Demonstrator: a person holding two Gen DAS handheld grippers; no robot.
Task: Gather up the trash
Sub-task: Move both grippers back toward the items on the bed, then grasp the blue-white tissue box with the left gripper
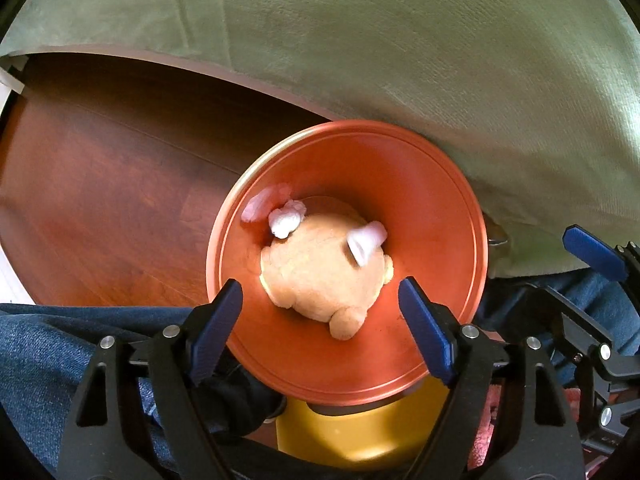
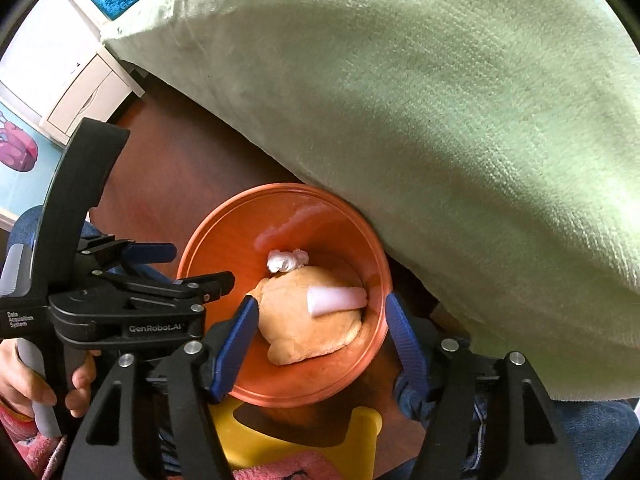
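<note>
Both pieces look to be dropping into the orange bin point(image 1: 432, 216), so the step in hand, as I judge it, is the release. To do it well, keep each claw over the bin mouth, jaws spread, until the trash lies clear below.

The left gripper point(image 1: 320, 312) stands wide open and empty, the crumpled tissue wad point(image 1: 286, 220) ahead of its tips, resting on a tan plush toy point(image 1: 316, 276).

The right gripper point(image 2: 320, 336) is likewise open, gripping nothing; the white paper roll point(image 2: 336, 300) lies between and below its blue pads point(image 2: 236, 344).
</note>
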